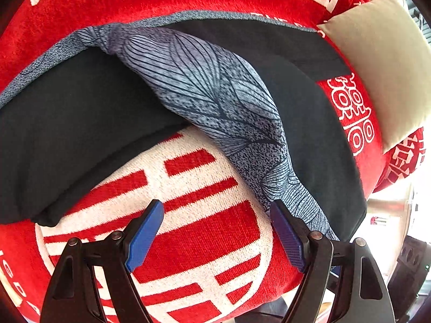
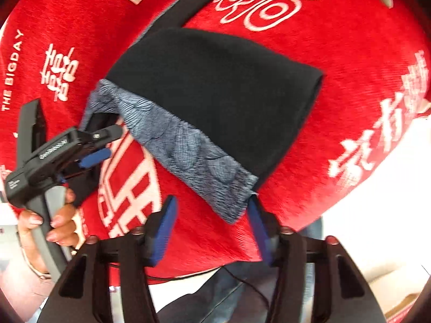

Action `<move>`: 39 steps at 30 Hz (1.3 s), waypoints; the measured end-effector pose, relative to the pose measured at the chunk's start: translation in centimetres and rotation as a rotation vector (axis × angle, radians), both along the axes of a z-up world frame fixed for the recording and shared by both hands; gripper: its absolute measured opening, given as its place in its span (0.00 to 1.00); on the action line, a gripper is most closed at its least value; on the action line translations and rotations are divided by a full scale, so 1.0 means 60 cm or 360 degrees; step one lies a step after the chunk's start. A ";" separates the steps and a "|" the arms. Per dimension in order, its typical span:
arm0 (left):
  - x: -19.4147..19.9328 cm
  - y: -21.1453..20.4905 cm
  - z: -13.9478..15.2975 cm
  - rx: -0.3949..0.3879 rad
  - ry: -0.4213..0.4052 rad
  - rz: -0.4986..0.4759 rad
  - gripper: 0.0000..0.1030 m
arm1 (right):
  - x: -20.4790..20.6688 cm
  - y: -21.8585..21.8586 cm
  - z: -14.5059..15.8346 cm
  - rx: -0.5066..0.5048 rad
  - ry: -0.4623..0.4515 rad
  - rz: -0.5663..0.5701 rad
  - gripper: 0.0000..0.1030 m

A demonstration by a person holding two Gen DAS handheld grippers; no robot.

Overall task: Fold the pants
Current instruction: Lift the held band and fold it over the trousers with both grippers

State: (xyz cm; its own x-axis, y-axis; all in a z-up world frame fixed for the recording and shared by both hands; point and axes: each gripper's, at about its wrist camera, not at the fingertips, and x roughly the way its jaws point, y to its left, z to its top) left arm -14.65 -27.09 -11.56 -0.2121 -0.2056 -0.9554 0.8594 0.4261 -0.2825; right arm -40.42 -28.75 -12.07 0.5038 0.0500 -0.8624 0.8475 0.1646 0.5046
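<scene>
We see the dark pants (image 2: 215, 94) lying folded on the red blanket (image 2: 350, 80), patterned waistband (image 2: 194, 158) nearest us. Our left gripper (image 1: 216, 231) and right gripper (image 2: 212, 226) both gape, holding nothing, just short of the waistband's edge.

Both wrist cameras look forward and down along their own blue-padded fingers, close over the red blanket (image 1: 210, 242). They share the black pants (image 2: 215, 102) with the grey patterned band (the right view also catches the left gripper (image 2: 103, 145)).
</scene>
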 end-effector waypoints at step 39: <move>0.138 -0.226 -0.021 0.0290 -0.0635 0.0595 0.79 | 0.205 -0.642 0.102 -0.0483 0.0368 0.0563 0.54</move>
